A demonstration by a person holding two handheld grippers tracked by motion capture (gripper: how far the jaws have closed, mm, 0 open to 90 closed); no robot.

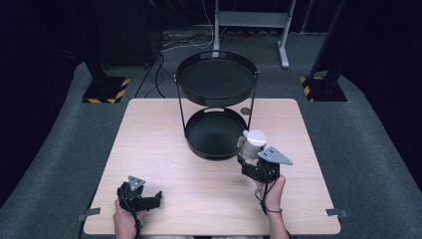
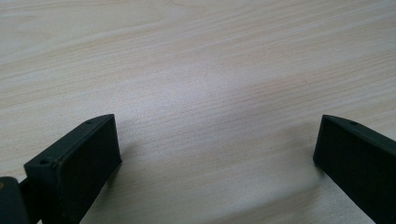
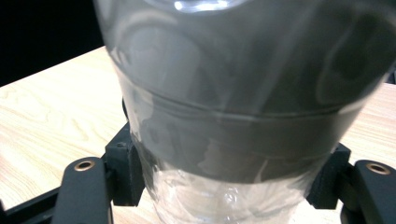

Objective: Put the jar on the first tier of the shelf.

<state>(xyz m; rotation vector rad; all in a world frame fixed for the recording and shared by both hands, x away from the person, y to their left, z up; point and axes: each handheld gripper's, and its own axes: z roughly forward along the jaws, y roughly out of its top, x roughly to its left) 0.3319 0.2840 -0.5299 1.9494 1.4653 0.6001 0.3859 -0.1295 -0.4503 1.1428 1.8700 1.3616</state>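
The cup (image 1: 255,141) (image 3: 233,116) — clear, with a white lid — is pinched in the right gripper (image 1: 247,160) just beside the stand's (image 1: 217,107) lower tray (image 1: 191,134), above the table (image 1: 164,164), while the left gripper (image 1: 158,196) rests near the table's front edge, jaws spread, gripping nothing.

A lab recording space: dark drapes, hazard-striped stand bases (image 1: 105,89), floor cables (image 1: 164,59), lone wooden table (image 1: 149,164).

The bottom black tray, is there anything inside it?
The lower tray looks bare and dark inside. The right tool holds a clear cup at its near-right rim, covering that bit, so I can't tell what lies there.
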